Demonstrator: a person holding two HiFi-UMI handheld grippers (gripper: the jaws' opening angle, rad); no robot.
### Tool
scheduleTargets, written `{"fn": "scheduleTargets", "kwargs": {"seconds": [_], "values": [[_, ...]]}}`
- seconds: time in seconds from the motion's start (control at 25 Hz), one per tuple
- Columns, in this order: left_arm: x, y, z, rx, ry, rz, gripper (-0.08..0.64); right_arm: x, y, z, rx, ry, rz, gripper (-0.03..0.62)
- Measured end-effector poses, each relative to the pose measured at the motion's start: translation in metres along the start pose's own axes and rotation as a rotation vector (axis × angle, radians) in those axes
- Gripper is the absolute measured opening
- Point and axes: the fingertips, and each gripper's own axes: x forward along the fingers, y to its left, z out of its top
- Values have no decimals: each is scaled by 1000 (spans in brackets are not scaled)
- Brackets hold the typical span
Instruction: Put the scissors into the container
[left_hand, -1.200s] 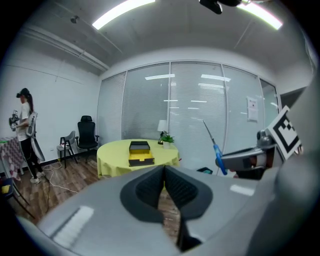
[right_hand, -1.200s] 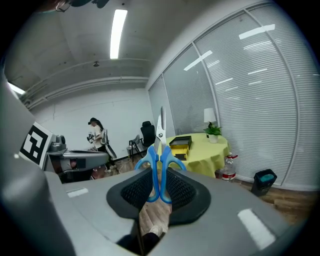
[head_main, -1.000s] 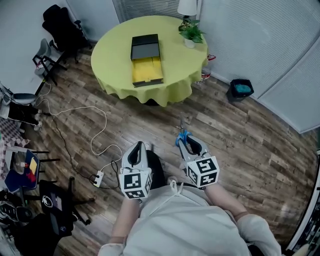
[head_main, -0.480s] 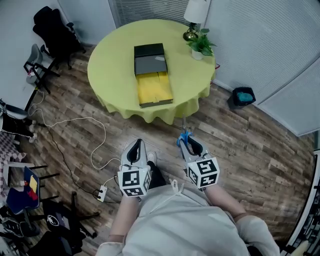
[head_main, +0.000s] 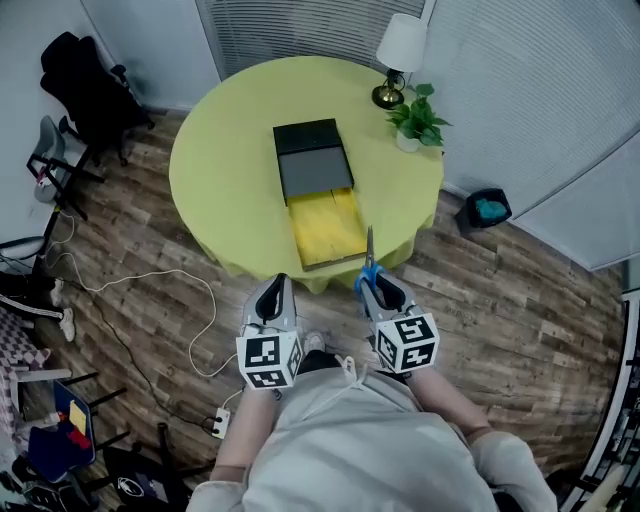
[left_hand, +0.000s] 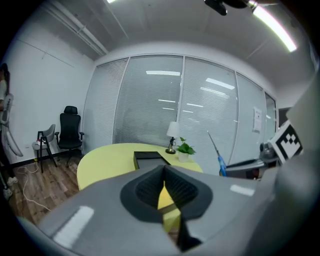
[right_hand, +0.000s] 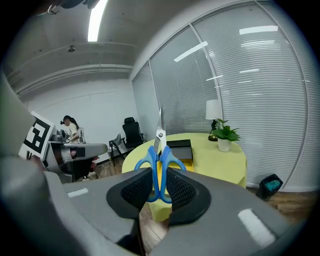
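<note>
The scissors (head_main: 368, 268) have blue handles and a blade pointing up and away; my right gripper (head_main: 373, 284) is shut on the handles (right_hand: 160, 162). They hang just short of the near edge of the round yellow-green table (head_main: 220, 170). The container (head_main: 312, 160) is a dark box with an open yellow drawer (head_main: 328, 228) facing me, ahead of the scissors' tip. In the right gripper view the container (right_hand: 181, 146) lies behind the blade. My left gripper (head_main: 274, 292) hovers beside the right one with its pads (left_hand: 150, 187) together and nothing between them; it sees the scissors (left_hand: 220, 164) at its right.
A lamp (head_main: 401, 45) and a potted plant (head_main: 420, 115) stand at the table's far right. A bin (head_main: 485, 208) sits on the wood floor at right, chairs (head_main: 85, 80) at far left, a white cable (head_main: 150, 290) and power strip (head_main: 222, 423) at left. A person (right_hand: 70, 129) sits far back.
The table and container have come closer in the head view, now just ahead of both grippers. The grippers keep the same pose, with the scissors still held.
</note>
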Motion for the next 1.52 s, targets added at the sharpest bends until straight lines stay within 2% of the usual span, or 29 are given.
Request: {"fn": "scheduleTargets", "kwargs": {"seconds": [0.2, 0.36, 0.52, 0.72, 0.96, 1.28, 1.52], "values": [[37, 34, 13, -14, 16, -20, 6, 43, -2, 15, 29, 27, -27, 89], [55, 50, 8, -27, 47, -21, 6, 69, -4, 17, 43, 59, -27, 89], [81, 55, 3, -38, 80, -2, 6, 94, -18, 18, 45, 89, -4, 89], [113, 58, 12, -34, 87, 34, 6, 132, -38, 27, 27, 122, 49, 89], [150, 66, 15, -45, 112, 67, 6, 174, -58, 27, 1, 202, 101, 89], [188, 76, -6, -90, 164, 116, 6, 219, -80, -7, -63, 375, 156, 91], [197, 95, -27, -135, 203, 163, 6, 245, -76, -39, -149, 517, 222, 91]]}}
